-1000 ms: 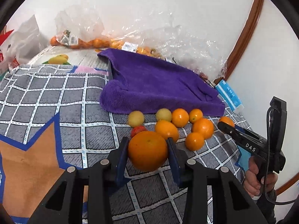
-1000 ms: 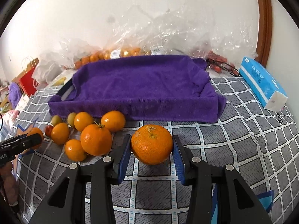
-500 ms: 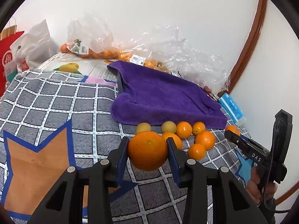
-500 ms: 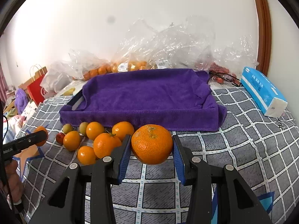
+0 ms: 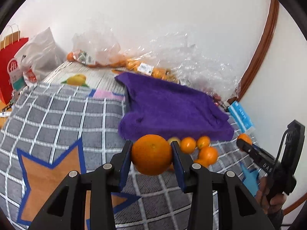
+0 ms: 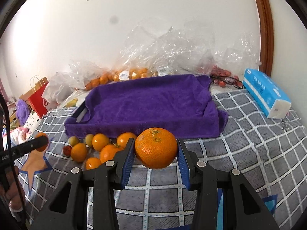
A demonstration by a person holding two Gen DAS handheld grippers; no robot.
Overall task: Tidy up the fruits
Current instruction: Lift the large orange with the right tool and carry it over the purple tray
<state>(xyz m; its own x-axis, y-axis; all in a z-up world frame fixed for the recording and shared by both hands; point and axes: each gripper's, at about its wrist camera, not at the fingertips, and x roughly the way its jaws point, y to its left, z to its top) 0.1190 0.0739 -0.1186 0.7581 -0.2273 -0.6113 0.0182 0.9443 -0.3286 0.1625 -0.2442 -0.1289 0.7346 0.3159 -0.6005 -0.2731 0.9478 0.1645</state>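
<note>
My left gripper is shut on a large smooth orange, held above the checked cloth. My right gripper is shut on a bumpy orange with a green stem scar. A purple towel lines a tray behind the fruit; its near wall faces me. A cluster of small oranges, two yellow-green fruits and a small red one lies on the cloth in front of the towel's left end. In the left wrist view the right gripper shows at the right with its orange, held by a hand.
Clear plastic bags with more oranges lie against the wall behind the tray. A blue tissue pack lies at the right. A red paper bag and white bags stand at the far left. A brown door frame rises at the right.
Both grippers have risen with their oranges. The cloth, fruit cluster and towel sit lower and farther in both views; more of the wall shows.
</note>
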